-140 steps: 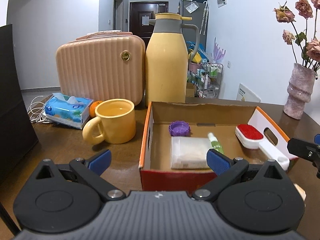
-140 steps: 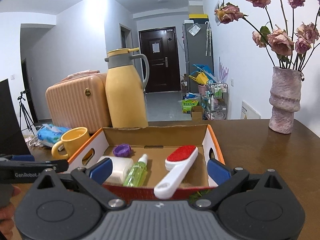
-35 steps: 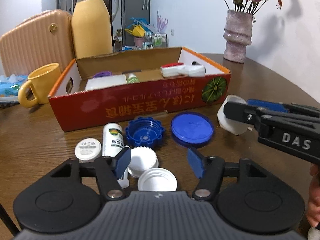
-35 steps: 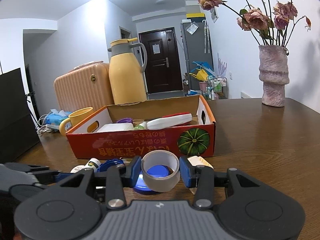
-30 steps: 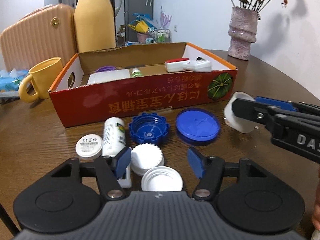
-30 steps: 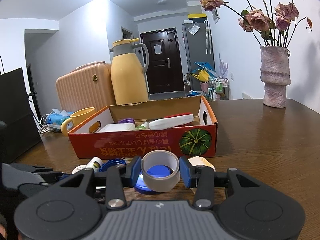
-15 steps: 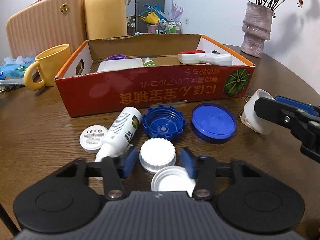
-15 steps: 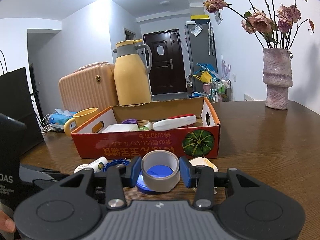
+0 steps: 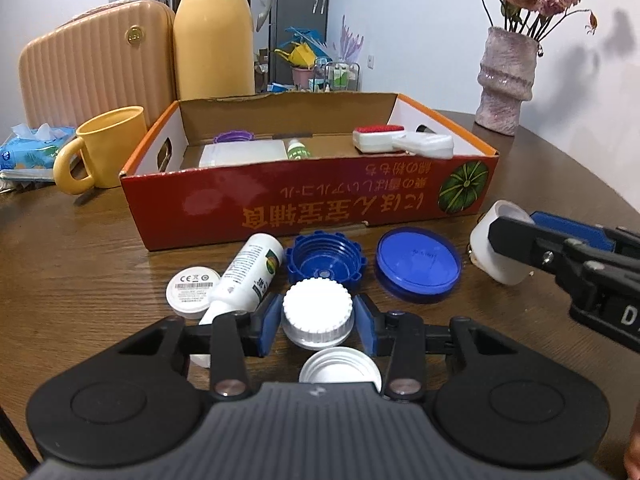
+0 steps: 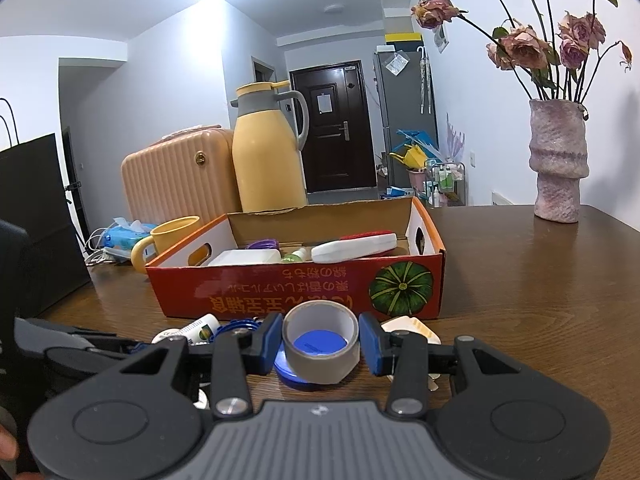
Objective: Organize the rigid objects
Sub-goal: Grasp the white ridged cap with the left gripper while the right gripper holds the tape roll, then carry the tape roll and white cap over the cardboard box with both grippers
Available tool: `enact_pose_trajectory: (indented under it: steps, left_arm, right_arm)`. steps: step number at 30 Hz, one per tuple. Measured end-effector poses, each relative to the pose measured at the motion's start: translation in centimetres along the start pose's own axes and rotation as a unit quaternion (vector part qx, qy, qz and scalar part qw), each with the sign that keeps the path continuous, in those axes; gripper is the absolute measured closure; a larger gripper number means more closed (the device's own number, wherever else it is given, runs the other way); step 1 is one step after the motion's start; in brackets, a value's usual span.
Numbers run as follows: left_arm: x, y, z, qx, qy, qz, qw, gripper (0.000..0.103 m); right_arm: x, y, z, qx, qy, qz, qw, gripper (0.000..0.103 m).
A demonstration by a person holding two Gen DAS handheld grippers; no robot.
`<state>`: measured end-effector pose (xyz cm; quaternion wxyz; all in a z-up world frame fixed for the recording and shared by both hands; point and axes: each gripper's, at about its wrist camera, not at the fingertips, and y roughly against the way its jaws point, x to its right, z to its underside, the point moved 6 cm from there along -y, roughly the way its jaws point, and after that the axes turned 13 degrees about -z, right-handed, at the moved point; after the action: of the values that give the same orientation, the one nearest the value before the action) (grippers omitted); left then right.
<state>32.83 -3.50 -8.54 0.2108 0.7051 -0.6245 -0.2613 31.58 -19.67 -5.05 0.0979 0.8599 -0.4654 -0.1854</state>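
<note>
My left gripper point(image 9: 318, 320) is shut on a white ribbed cap point(image 9: 317, 308) that sits on the brown table. Around it lie a white bottle point(image 9: 250, 276), a small white disc point(image 9: 193, 286), a blue ribbed cap point(image 9: 325, 258), a flat blue lid point(image 9: 418, 264) and an upturned white lid point(image 9: 340, 370). My right gripper point(image 10: 320, 338) is shut on a grey tape roll point(image 10: 320, 370), held just above the blue lid point(image 10: 318, 346). The red cardboard box point(image 9: 304, 208) behind holds a red-and-white lint brush point(image 9: 400, 140), a purple cap, a white pack and a green bottle.
A yellow mug point(image 9: 108, 148), a tissue pack point(image 9: 24, 148), a peach case point(image 9: 92, 72) and a yellow thermos jug point(image 9: 216, 36) stand left of and behind the box. A pink vase point(image 9: 506, 80) with dried roses is at the far right. A black bag point(image 10: 36, 216) stands at the table's left.
The left gripper's jaws have closed around the white ribbed cap, and its view has edged forward. The right gripper has kept still with the tape roll.
</note>
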Motion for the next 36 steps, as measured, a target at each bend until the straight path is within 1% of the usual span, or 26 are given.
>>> enact_pose_trajectory:
  steps: [9, 15, 24, 36]
  left_arm:
    - [-0.8, 1.9, -1.0, 0.026, 0.016, 0.002, 0.9995, 0.062]
    - [-1.6, 2.7, -1.9, 0.038, 0.024, -0.001, 0.9990, 0.062]
    - [-2.8, 3.8, -4.3, 0.064, 0.035, -0.012, 0.9973, 0.062]
    - [-3.6, 3.6, -8.2, 0.092, 0.055, -0.025, 0.9940, 0.062]
  right_arm:
    - [-0.5, 0.2, -0.5, 0.017, 0.011, -0.002, 1.000, 0.062]
    - [-1.0, 0.6, -1.4, 0.030, 0.023, 0.000, 0.999, 0.062]
    - [-1.6, 0.5, -3.9, 0.041, 0.040, 0.004, 0.998, 0.062]
    - [-2.1, -1.7, -7.2, 0.049, 0.059, 0.002, 0.997, 0.062]
